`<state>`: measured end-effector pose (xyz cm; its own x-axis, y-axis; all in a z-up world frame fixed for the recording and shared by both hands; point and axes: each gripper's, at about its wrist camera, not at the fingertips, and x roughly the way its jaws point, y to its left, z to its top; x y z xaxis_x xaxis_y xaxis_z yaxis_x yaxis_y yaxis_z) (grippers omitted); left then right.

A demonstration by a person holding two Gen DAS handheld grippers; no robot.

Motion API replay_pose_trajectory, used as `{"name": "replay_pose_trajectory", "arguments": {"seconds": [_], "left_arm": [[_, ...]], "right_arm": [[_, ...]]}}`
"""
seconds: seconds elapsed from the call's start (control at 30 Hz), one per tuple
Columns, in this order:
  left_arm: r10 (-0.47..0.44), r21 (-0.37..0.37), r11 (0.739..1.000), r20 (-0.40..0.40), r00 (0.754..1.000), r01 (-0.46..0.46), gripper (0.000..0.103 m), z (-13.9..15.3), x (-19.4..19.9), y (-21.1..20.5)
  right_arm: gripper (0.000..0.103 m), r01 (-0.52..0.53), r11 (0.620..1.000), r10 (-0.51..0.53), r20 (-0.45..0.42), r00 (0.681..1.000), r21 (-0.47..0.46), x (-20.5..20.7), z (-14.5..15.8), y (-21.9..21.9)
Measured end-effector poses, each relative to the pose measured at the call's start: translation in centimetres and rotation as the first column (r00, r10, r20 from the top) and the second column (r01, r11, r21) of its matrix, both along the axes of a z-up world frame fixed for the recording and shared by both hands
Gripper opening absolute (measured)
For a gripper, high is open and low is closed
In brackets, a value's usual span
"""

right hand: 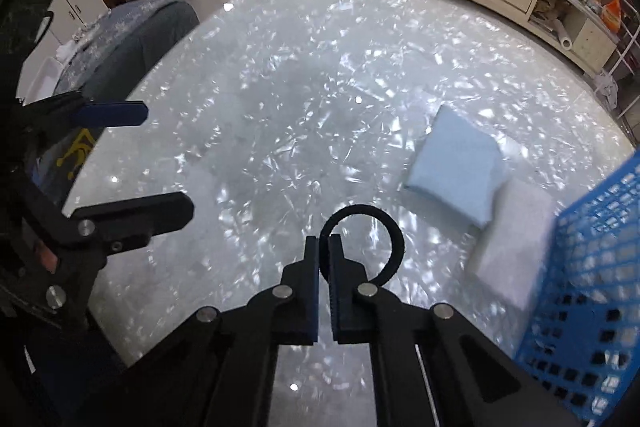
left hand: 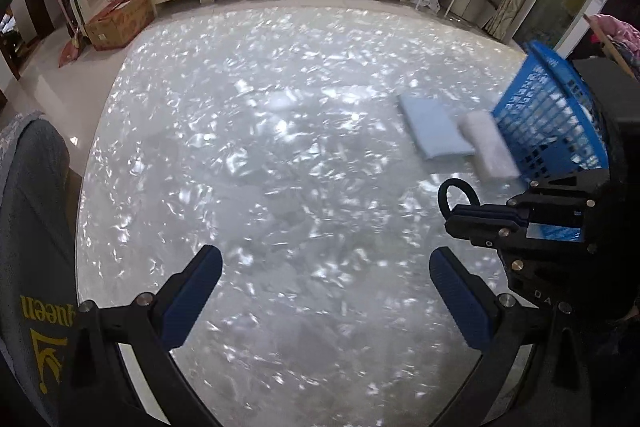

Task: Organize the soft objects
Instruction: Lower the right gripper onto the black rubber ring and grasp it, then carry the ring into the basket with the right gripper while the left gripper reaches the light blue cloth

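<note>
My right claw clenched on black ring band, loop sticks out beyond tips. My left claw released, nothing between pads. Light blue folded cloth and white cloth lie on counter, right side of frame, touching, white one blurred. Blue basket cut off at right edge, inside hard to see.

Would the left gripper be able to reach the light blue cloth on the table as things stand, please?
Probably yes, by going round. The left gripper is open and empty, and the blue cloth lies flat on bare table. The right gripper, holding a black ring, sits near that path.
</note>
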<state>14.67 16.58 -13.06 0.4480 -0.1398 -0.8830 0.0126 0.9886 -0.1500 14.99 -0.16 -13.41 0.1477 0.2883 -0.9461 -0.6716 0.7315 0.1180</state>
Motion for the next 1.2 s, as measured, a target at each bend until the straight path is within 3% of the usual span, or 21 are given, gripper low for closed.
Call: {"name": "replay_pose_trajectory", "arguments": {"seconds": [0.47,0.9,1.2], "left_arm": [[-0.092,0.052,0.995,0.024,0.995,0.091,0.103,4.8,-2.2,-5.4],[-0.153,0.043,0.988,0.061,0.986,0.151,0.103,7.6,-0.6,-8.4],[-0.192,-0.002,0.981,0.052,0.980,0.192,0.103,6.9,2.7,-9.2]], "right_arm": [[0.004,0.037,0.997,-0.041,0.066,0.997,0.065,-3.1,6.8,-4.5],[0.004,0.134,0.988,-0.145,0.156,0.977,0.080,-2.3,11.9,-11.5],[0.004,0.266,0.963,-0.269,0.170,0.948,0.041,0.6,11.2,-17.1]]}}
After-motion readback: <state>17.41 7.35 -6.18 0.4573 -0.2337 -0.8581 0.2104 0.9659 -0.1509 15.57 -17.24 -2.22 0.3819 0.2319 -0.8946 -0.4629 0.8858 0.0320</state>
